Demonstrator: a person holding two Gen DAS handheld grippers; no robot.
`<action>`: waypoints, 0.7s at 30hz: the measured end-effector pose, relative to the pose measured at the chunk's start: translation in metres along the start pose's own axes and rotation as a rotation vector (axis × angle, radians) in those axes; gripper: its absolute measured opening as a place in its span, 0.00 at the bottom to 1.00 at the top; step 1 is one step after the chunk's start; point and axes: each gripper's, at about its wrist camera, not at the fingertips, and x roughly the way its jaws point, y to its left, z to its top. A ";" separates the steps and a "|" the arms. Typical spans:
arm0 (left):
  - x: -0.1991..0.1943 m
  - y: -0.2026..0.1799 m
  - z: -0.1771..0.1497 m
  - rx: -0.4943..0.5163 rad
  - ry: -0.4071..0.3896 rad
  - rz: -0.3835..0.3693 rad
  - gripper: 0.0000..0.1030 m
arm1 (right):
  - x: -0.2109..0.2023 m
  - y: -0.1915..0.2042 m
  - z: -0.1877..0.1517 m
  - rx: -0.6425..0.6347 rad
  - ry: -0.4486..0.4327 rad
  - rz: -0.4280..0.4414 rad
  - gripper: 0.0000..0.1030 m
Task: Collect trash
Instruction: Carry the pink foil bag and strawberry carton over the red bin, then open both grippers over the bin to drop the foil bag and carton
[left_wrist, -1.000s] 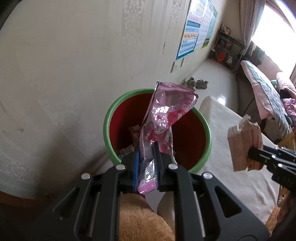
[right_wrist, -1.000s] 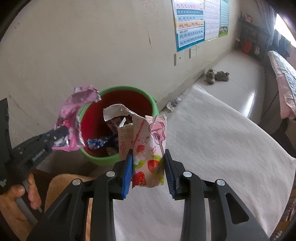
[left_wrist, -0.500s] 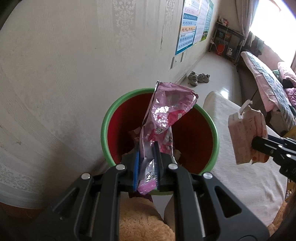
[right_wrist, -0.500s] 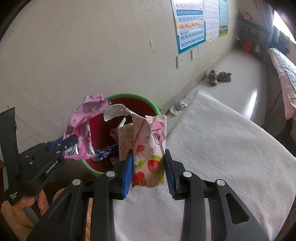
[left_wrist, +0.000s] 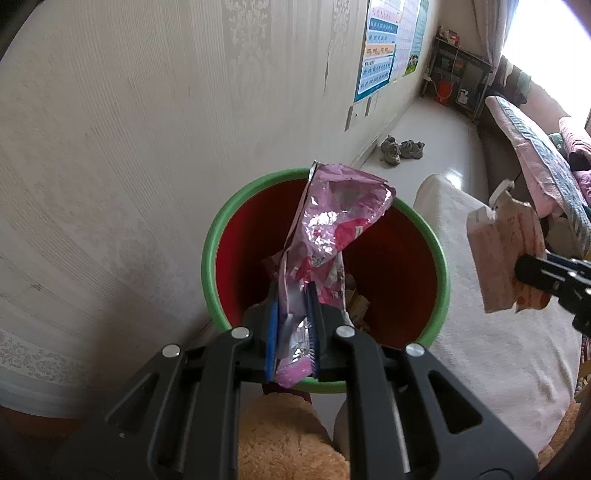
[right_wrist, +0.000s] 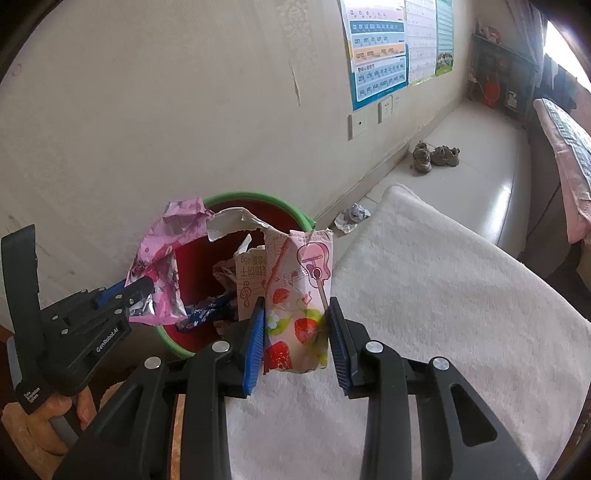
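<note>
Item: pink wrapper (left_wrist: 332, 236), pinched in our left gripper (left_wrist: 291, 332), now moved over the bin (left_wrist: 212, 236), ready to drop. Right gripper (right_wrist: 297, 332) clamps strawberry packet (right_wrist: 295, 291) beside it.

Two wrappers held at the bin by the wall

The bin (left_wrist: 441, 266) stands against the wall (left_wrist: 147, 129), left of the towel (right_wrist: 443, 295); one wrapper (left_wrist: 332, 229) hangs over it, the other wrapper (right_wrist: 299, 295) just right; shoes (right_wrist: 436, 157) lie behind.
</note>
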 end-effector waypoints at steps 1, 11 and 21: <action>0.001 0.000 0.000 0.001 0.003 0.003 0.13 | 0.001 0.001 0.001 -0.002 0.000 0.000 0.31; 0.012 0.000 0.002 0.007 0.015 0.018 0.13 | 0.008 0.002 0.004 -0.012 0.005 0.008 0.31; 0.013 -0.001 0.001 0.010 0.017 0.023 0.13 | 0.012 0.006 0.010 -0.044 0.004 0.004 0.31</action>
